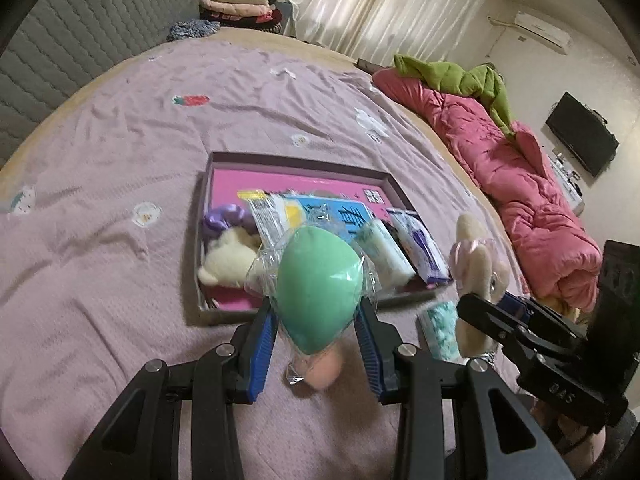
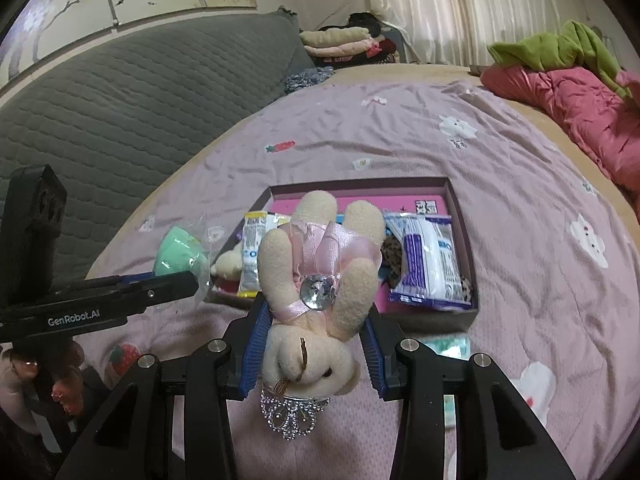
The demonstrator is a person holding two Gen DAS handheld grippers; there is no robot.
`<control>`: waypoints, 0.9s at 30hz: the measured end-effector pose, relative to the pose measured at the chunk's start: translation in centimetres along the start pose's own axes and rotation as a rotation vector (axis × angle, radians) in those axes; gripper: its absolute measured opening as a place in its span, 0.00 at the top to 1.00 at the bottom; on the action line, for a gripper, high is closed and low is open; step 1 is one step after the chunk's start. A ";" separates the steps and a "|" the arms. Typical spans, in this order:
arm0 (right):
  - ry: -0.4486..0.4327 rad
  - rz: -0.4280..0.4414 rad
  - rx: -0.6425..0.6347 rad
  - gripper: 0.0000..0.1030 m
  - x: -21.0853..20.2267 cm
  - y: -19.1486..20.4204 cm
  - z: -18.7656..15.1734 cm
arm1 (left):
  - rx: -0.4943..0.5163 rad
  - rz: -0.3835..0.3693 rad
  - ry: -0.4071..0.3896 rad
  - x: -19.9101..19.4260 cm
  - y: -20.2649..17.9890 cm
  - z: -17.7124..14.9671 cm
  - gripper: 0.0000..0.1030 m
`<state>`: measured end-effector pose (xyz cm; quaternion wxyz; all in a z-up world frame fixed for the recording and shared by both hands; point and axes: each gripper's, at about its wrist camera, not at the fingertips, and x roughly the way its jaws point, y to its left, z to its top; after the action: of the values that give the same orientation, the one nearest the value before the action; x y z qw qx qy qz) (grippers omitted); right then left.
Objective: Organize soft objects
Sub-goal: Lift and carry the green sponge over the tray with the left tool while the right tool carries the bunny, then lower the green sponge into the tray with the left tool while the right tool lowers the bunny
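My left gripper [image 1: 318, 312] is shut on a green egg-shaped sponge [image 1: 316, 284] in clear wrap, held above the purple bedspread just short of the box [image 1: 298, 158]. A peach sponge [image 1: 326, 372] lies on the bed under it. My right gripper [image 2: 314, 320] is shut on a cream plush bunny [image 2: 320, 280] with a pink bow, a gem and a small tiara, held head down near the box's front edge [image 2: 432, 318]. The shallow box with its pink floor holds a cream plush toy [image 1: 230, 258], tissue packs [image 1: 420, 248] and wrapped packets. Each gripper shows in the other's view.
A teal patterned packet [image 1: 440, 330] lies on the bedspread in front of the box. A rolled pink quilt [image 1: 520, 184] with a green cloth on it lines the bed's right side. A grey padded headboard [image 2: 120, 112] and folded clothes [image 1: 236, 4] stand at the back.
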<state>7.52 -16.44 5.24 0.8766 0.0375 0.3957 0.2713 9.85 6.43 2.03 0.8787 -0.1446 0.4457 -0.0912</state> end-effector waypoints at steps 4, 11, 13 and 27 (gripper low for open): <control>-0.015 0.007 -0.017 0.57 0.4 0.5 1.0 | -0.002 0.011 -0.018 0.2 0.3 1.4 0.62; -0.035 0.014 -0.053 0.57 1.8 1.5 3.1 | -0.005 0.030 -0.040 0.9 0.5 3.9 0.62; -0.034 0.014 -0.058 0.57 2.3 1.6 3.5 | 0.001 0.033 -0.037 1.4 0.4 4.4 0.62; 0.036 0.010 -0.045 0.57 6.9 0.9 3.7 | 0.028 0.068 0.014 5.1 0.0 5.2 0.62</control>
<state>13.50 -11.67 3.36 0.8685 0.0146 0.4051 0.2852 17.02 5.82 1.07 0.8801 -0.1163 0.4553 -0.0686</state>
